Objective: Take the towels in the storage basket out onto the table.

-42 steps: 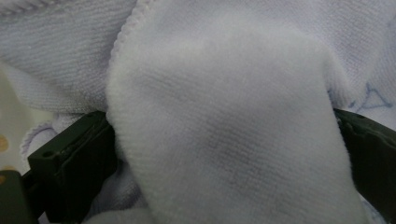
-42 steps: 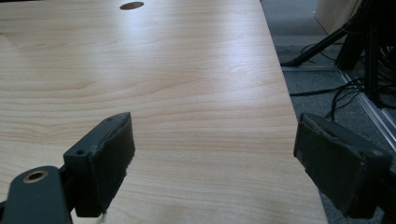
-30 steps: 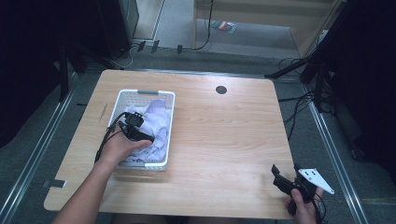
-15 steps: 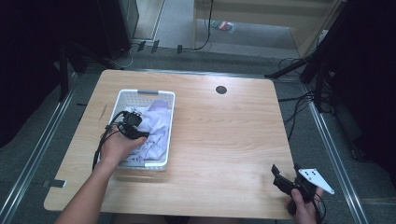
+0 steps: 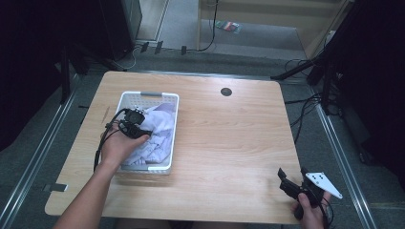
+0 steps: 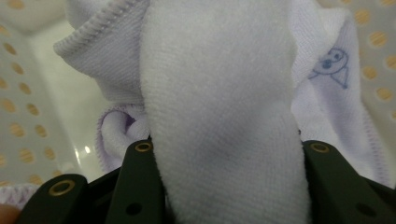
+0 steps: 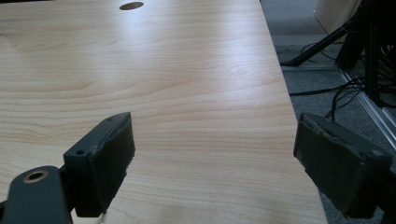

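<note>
A white perforated basket on the left half of the table holds a heap of pale lilac cloth. My left gripper reaches into the basket; its jaws have just been closing, and they are shut on a thick fold of the cloth. That fold bulges up between the two black jaws, and a small blue drawing shows on the fabric. My right gripper rests at the table's near right corner, open, with only bare wood between its pads.
The wooden table has a round cable hole at its far middle. Its right edge runs just beside my right gripper, with cables and dark stands on the floor beyond. The basket's perforated walls close in around the left gripper.
The left hand has risen slightly in the basket, and its gripper has closed on the cloth. The right gripper has stayed where it was.
</note>
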The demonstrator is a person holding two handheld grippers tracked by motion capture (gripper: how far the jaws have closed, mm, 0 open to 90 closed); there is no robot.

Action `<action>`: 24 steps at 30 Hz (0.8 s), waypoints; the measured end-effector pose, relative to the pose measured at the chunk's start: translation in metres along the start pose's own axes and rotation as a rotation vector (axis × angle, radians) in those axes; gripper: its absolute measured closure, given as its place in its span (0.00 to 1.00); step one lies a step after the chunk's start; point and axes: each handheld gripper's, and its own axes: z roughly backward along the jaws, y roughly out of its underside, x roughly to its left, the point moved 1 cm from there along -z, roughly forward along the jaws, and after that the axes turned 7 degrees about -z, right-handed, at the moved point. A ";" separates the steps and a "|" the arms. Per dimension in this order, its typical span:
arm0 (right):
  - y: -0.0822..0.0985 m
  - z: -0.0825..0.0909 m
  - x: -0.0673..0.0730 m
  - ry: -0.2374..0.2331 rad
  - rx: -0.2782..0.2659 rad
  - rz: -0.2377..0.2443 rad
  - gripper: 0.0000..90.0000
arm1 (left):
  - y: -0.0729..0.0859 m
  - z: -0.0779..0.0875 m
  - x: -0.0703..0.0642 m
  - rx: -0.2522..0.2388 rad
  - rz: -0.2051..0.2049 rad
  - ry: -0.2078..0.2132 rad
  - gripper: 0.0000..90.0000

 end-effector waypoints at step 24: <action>0.000 0.000 0.000 0.002 0.000 -0.001 0.14 | -0.038 0.079 -0.001 -0.082 0.004 -0.006 0.65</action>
